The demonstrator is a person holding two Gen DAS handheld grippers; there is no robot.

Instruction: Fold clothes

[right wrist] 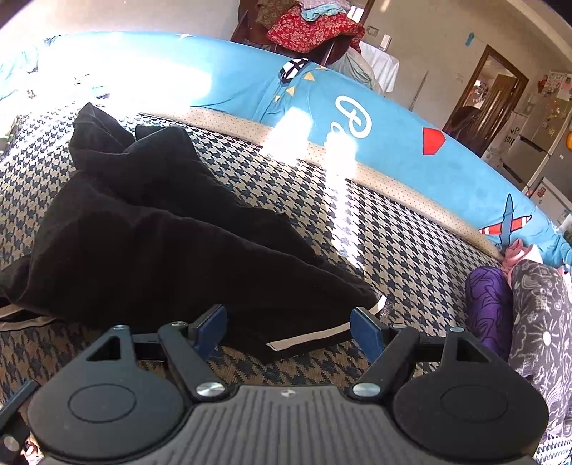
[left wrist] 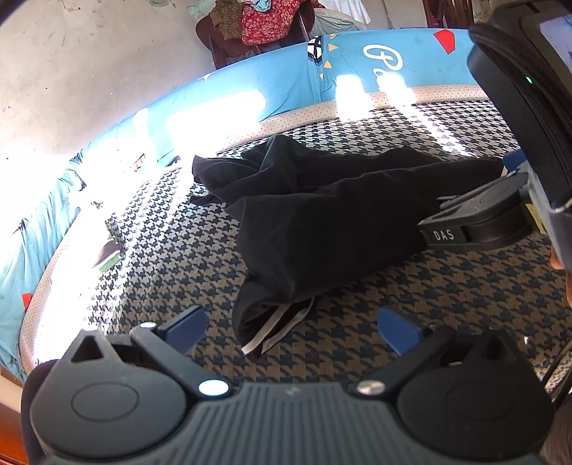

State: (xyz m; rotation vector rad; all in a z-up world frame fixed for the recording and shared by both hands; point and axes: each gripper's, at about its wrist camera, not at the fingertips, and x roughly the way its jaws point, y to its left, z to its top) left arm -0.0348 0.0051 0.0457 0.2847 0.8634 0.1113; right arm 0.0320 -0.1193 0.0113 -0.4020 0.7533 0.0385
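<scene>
A crumpled black garment [left wrist: 321, 221] lies on the houndstooth blanket [left wrist: 171, 257]. One end with white stripes [left wrist: 275, 329] reaches in between the blue pads [left wrist: 186, 329] of my left gripper [left wrist: 291, 331], which stands open just over the blanket. In the right wrist view the garment [right wrist: 150, 243] stretches away to the left. Its white-edged hem [right wrist: 311, 338] lies between the fingers of my right gripper [right wrist: 289, 327], whose jaws are wide and not pressing on it. The right gripper's body [left wrist: 475, 211] also shows at the garment's far end in the left wrist view.
A bright blue printed sheet [right wrist: 357, 107] runs along the back of the blanket [right wrist: 393, 250]. A person's legs in patterned leggings [right wrist: 536, 322] and a purple cloth [right wrist: 489, 304] are close on the right. A chair piled with red floral clothes [left wrist: 264, 21] stands behind.
</scene>
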